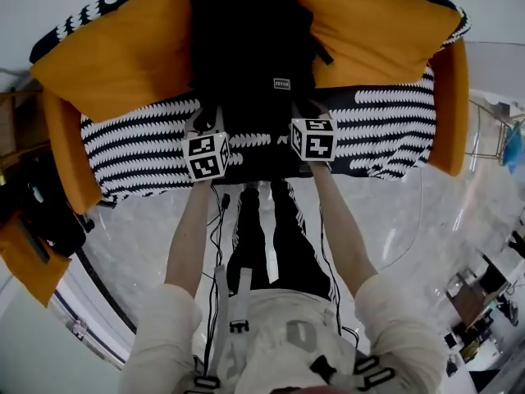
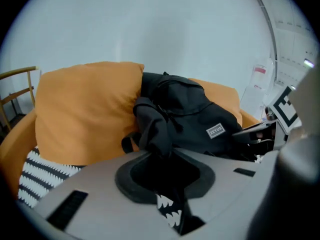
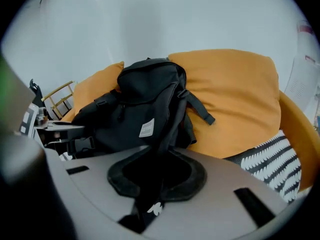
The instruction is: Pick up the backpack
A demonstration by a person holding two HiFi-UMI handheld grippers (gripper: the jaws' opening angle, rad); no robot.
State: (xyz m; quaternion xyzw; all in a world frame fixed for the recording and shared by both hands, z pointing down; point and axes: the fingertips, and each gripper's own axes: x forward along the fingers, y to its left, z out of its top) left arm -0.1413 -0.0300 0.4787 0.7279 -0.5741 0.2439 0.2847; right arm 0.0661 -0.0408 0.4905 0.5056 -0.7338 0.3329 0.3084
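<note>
A black backpack [image 1: 246, 48] with a small grey label stands on the sofa, leaning back between two orange cushions. Both grippers are at its lower front. My left gripper [image 1: 208, 123] is shut on a fold of black fabric at the backpack's [image 2: 185, 119] left side, which runs straight into the jaws [image 2: 162, 156]. My right gripper [image 1: 307, 115] is shut on a black strap of the backpack [image 3: 142, 104], which passes down between its jaws [image 3: 160, 154]. The fingertips themselves are hidden by the black fabric. Each gripper view shows the other gripper at its edge.
The sofa seat [image 1: 139, 142] is black with a white pattern and has orange arms [image 1: 451, 105]. Orange cushions [image 1: 123, 48] [image 1: 369, 27] flank the backpack. A wooden chair [image 2: 15, 91] stands left of the sofa. A clear floor mat [image 1: 394, 220] lies in front.
</note>
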